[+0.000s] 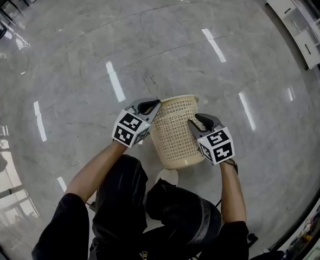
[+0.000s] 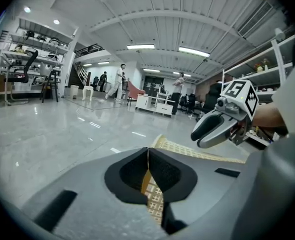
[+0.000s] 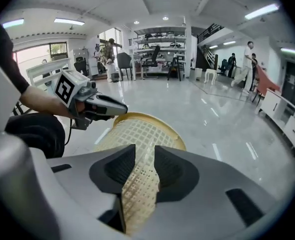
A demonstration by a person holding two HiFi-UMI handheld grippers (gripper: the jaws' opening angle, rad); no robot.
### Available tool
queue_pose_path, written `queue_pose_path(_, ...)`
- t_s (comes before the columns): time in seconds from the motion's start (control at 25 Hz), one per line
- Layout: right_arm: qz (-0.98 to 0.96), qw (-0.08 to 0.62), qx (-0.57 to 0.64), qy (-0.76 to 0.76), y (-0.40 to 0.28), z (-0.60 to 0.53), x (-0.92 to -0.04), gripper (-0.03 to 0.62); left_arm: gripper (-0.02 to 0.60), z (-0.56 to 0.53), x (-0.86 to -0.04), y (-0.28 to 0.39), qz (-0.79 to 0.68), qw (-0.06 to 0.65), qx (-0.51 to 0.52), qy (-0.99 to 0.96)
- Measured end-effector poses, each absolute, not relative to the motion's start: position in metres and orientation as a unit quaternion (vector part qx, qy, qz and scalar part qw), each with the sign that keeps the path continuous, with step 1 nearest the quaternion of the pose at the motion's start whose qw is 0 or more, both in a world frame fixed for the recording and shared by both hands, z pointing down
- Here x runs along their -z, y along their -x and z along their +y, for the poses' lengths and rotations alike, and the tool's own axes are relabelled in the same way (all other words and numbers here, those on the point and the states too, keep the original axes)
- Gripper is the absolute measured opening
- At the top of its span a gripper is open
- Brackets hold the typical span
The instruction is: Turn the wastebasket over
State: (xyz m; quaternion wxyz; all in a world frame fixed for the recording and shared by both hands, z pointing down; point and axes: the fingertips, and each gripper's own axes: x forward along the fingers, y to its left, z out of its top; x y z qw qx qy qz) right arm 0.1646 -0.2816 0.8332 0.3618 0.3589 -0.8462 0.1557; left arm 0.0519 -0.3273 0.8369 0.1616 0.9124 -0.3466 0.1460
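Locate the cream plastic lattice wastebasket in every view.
Head view: centre, cream plastic lattice wastebasket between left gripper and right gripper.
Left gripper view: wastebasket bottom centre, wall pinched in that gripper.
Right gripper view: wastebasket centre, likewise pinched.
Shared landmark: glossy grey floor.

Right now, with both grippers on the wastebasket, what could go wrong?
1. The left gripper and right gripper each pinch only the thin mesh wall of the wastebasket; it may flex or slip out while turning.
2. Grips sit on opposite sides; uneven wrist turns could twist the wall.
3. Polished floor below: a dropped basket could roll away.
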Motion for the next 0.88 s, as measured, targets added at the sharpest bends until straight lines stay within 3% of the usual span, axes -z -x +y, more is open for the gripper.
queue_pose_path(0.24,-0.856,0.373,-0.067,-0.351,-0.158,-0.287,-0.819,0.124,0.011,-0.309,-0.833,-0.073,-0.3,0.137,-0.164,-0.93)
queue_pose_path(0.44,-0.886,0.373,-0.156,-0.227,-0.119,-0.257,-0.842,0.14,0.006,-0.306,-0.839,-0.066,-0.301,0.142,-0.168,-0.928)
queue_pose_path(0.6,-0.886,0.361,-0.185,-0.226,-0.106,-0.257,-0.854,0.127,0.006,-0.306,-0.845,-0.067,-0.298,0.13,-0.185,-0.927)
queue_pose_path(0.76,-0.898,0.29,-0.247,-0.221,-0.096,-0.254,-0.834,0.129,0.006,-0.305,-0.844,-0.066,-0.298,0.134,-0.175,-0.929)
queue_pose_path(0.88,-0.898,0.305,-0.247,-0.202,-0.081,-0.245,-0.843,0.129,0.006,-0.306,-0.843,-0.063,-0.299,0.13,-0.169,-0.93)
